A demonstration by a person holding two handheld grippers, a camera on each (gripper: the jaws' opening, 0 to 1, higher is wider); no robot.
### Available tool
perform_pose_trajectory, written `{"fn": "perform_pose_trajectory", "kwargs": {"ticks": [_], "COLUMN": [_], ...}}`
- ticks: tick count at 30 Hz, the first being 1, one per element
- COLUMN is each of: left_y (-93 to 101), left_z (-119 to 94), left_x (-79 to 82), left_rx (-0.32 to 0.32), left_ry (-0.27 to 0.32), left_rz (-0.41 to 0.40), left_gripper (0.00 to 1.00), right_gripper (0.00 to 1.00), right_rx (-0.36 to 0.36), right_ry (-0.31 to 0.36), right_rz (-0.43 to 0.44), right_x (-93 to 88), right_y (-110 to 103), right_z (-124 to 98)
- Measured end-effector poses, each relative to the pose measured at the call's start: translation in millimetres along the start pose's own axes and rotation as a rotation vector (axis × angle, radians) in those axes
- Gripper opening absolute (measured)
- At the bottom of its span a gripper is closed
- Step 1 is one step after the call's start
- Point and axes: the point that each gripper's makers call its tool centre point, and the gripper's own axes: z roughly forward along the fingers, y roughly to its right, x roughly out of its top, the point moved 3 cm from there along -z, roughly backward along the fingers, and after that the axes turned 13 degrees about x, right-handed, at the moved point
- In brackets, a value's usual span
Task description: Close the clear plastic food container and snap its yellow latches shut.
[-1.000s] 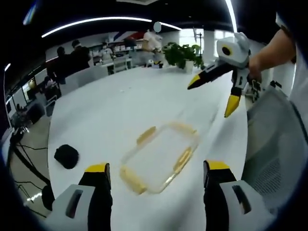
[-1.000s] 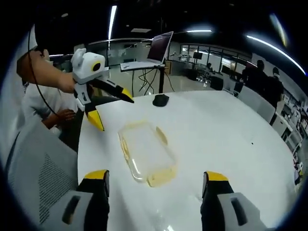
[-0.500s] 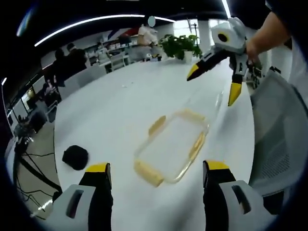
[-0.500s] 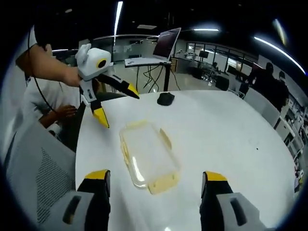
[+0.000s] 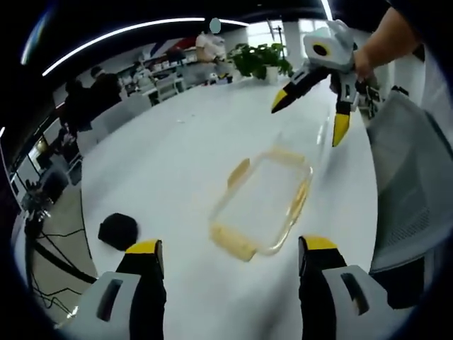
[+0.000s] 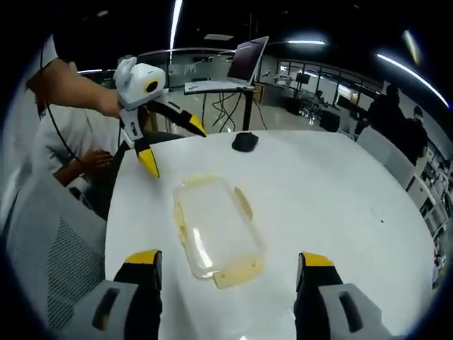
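White round worktop (image 5: pixel 177 156), inventory left to right, left gripper view:
- Black rounded object (image 5: pixel 118 230), 8 o'clock, on the worktop near its edge, well apart from the container.
- Left hand-held gripper (image 5: pixel 231 256), 6 o'clock: yellow-tipped jaws spread wide, holding nothing, short of the container.
- Clear plastic food container (image 5: pixel 265 202), centre, flat on the worktop; yellow latches (image 5: pixel 233 243) at its ends and sides. Whether they are snapped cannot be told.
- Potted plant (image 5: pixel 258 62), 12 o'clock, far edge.
- Right hand-held gripper (image 5: pixel 306 117), 1 o'clock: raised above the worktop, jaws wide apart, empty.
- Grey mesh chair (image 5: pixel 410 191), 3 o'clock.

Right gripper view: open laptop (image 6: pixel 244 65) on a stand, 12 o'clock. No legible writing.
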Motion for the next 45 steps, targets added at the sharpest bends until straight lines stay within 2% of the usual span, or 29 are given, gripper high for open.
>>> {"fn": "perform_pose_trajectory", "kwargs": {"ticks": [7,10,17,23,27,30,38,43,45], "left_y": [-6.1,-5.0,0.2,-0.6,-3.7,-1.0,1.7,5.6,3.3], "left_z": [3.9,7.8,14.8,18.0,18.9,22.3,27.5,31.7,34.9], "left_x": [-0.9,-4.3,-12.6,-17.8,-13.0,-17.7,-18.4,-20.3,-21.6], "left_rx": [-0.043,-0.084,-0.171,-0.204,-0.201,-0.219,-0.248,-0.278,-0.272], "left_ry": [-0.023,-0.042,-0.093,-0.121,-0.111,-0.124,-0.134,-0.151,-0.148], "left_rz": [0.080,0.156,0.243,0.281,0.276,0.300,0.328,0.350,0.367], "left_gripper": [0.77,0.76,0.75,0.73,0.73,0.73,0.72,0.71,0.73], "right_gripper": [0.75,0.75,0.74,0.74,0.74,0.74,0.73,0.73,0.72], "right_rx": [0.032,0.050,0.095,0.116,0.115,0.116,0.127,0.156,0.171], "right_ry": [0.005,-0.022,-0.060,-0.092,-0.099,-0.113,-0.155,-0.188,-0.175], "right_rz": [0.000,-0.024,-0.058,-0.071,-0.066,-0.069,-0.108,-0.145,-0.135], "right_x": [8.5,8.4,3.9,-2.7,-4.3,-6.5,-6.4,-7.9,-7.0], "right_y": [1.4,1.7,5.8,8.8,13.9,15.4,18.4,19.4,20.3], "right_z": [5.1,10.5,18.0,22.7,21.8,21.4,20.9,25.8,26.4]}}
